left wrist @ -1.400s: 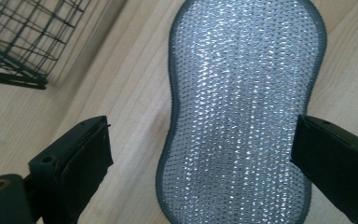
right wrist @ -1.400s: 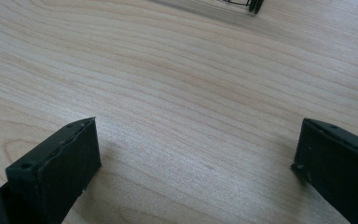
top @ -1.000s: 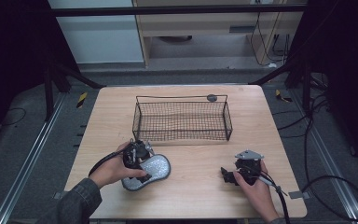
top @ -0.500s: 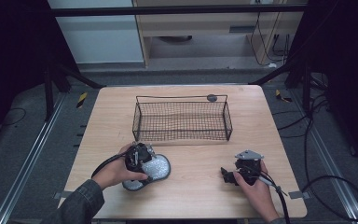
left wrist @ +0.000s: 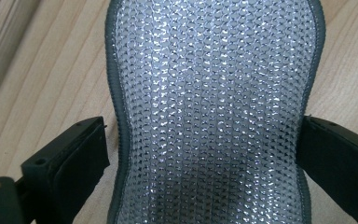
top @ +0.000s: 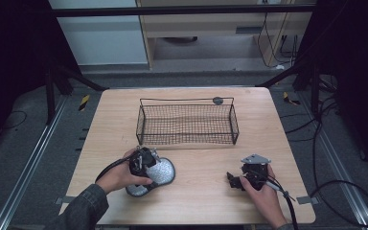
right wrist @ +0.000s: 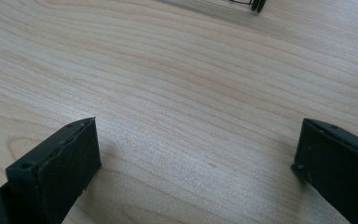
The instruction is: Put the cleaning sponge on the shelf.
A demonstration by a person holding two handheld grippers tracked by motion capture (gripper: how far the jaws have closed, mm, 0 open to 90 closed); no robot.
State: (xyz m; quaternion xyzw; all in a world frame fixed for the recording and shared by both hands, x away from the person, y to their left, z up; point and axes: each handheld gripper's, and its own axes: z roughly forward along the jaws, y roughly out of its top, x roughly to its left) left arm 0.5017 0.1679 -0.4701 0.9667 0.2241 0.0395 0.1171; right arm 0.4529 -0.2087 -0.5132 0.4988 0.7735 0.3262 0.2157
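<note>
**Insole between my left jaws, basket waiting**

At the near left of the desk (top: 201,158), my left gripper (left wrist: 205,154) points down over a silver mesh insole (left wrist: 212,107), set across its narrow waist. The jaws have just been opening, and they now stand wide on either side of the insole: the left one clear of its grey edge with bare wood between, the right one close against the opposite edge. I cannot say that it presses, so I count this as straddling, not gripping. In the high view the insole (top: 160,171) lies flat on the wood, half under my left hand (top: 120,176) and its gripper (top: 141,162).

My right gripper (right wrist: 196,154) rests low at the near right, jaws spread wide with nothing but wood grain between them. From above, my right hand (top: 263,191) holds that gripper (top: 249,175) well apart from the insole.

Further out, the black wire basket (top: 187,141) stands toward the middle of the desk, beyond the insole, with nothing visible inside it. A small dark round thing (top: 217,100) sits at its far rim; I cannot tell what it is.

As I judge it, the work is at its beginning: the insole is lined up but not yet held. What remains is to close on the waist, lift, and presumably carry it into the basket.
</note>
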